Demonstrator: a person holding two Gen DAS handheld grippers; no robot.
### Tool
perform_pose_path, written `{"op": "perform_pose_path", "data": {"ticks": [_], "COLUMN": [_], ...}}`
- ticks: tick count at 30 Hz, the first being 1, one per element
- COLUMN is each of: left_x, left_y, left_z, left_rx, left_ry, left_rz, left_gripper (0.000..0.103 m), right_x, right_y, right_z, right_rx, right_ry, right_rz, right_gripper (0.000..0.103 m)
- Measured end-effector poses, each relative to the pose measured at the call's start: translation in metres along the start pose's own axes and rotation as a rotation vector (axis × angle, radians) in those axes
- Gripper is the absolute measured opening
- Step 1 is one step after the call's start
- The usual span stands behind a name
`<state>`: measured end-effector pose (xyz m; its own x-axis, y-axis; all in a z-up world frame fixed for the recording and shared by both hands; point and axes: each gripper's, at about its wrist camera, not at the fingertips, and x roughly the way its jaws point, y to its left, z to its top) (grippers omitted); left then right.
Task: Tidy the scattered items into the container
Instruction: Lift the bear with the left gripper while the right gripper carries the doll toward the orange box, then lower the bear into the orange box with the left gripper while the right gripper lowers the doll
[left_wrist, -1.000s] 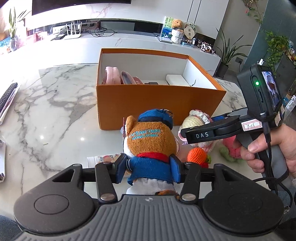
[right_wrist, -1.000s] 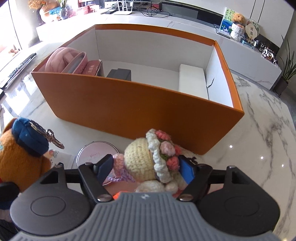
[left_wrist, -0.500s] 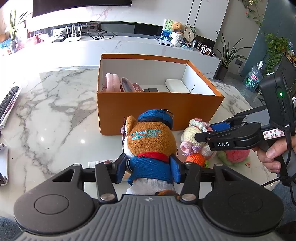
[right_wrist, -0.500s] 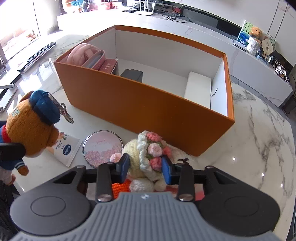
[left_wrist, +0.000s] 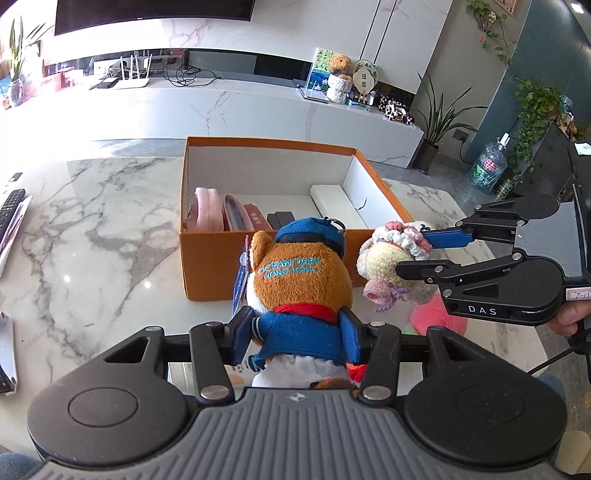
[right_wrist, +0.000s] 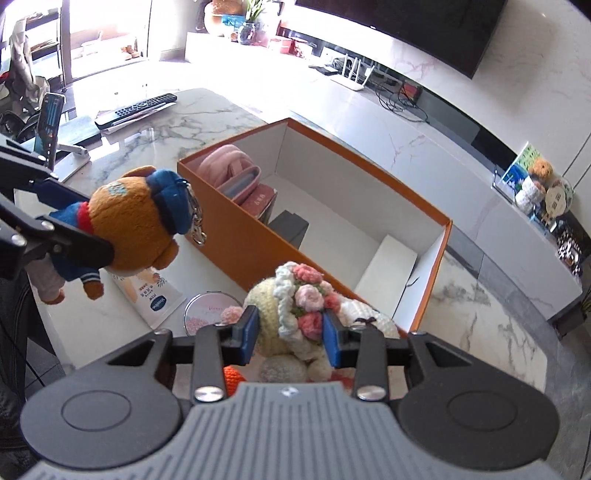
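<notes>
Plush bear in blue jacket clamped in my left gripper, crochet doll pinched in my right gripper, both held off the marble table beside the orange box, doll's lower body hidden behind my tongs.

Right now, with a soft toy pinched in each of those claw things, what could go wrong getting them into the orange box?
The left gripper grips the bear only by its lower body, so the heavy head may swing and clip the orange box wall. The right gripper squeezes the crochet doll by its soft head, which might slip. Both toys hang close together and could bump.
</notes>
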<state>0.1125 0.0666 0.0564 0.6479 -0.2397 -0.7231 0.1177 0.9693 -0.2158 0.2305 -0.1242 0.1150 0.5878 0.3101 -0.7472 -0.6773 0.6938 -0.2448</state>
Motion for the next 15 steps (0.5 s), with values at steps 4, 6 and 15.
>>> {"op": "perform_pose_path", "data": {"ticks": [4, 6, 15], "left_x": [-0.002, -0.002, 0.011], "left_y": [-0.001, 0.001, 0.015], "left_z": [0.022, 0.035, 0.088], "left_rx": [0.008, 0.010, -0.018], "left_ry": [-0.020, -0.036, -0.091], "left_rz": [0.001, 0.003, 0.006], "left_gripper": [0.056, 0.056, 0.056], "right_x": [-0.015, -0.020, -0.017], "right_y": [-0.004, -0.006, -0.021], "right_z": [0.016, 0.025, 0.065], "right_rx": [-0.064, -0.093, -0.180], "right_ry": [-0.045, -0.067, -0.154], "right_rz": [-0.009, -0.013, -0.072], "right_gripper": [0.039, 0.039, 0.039]}}
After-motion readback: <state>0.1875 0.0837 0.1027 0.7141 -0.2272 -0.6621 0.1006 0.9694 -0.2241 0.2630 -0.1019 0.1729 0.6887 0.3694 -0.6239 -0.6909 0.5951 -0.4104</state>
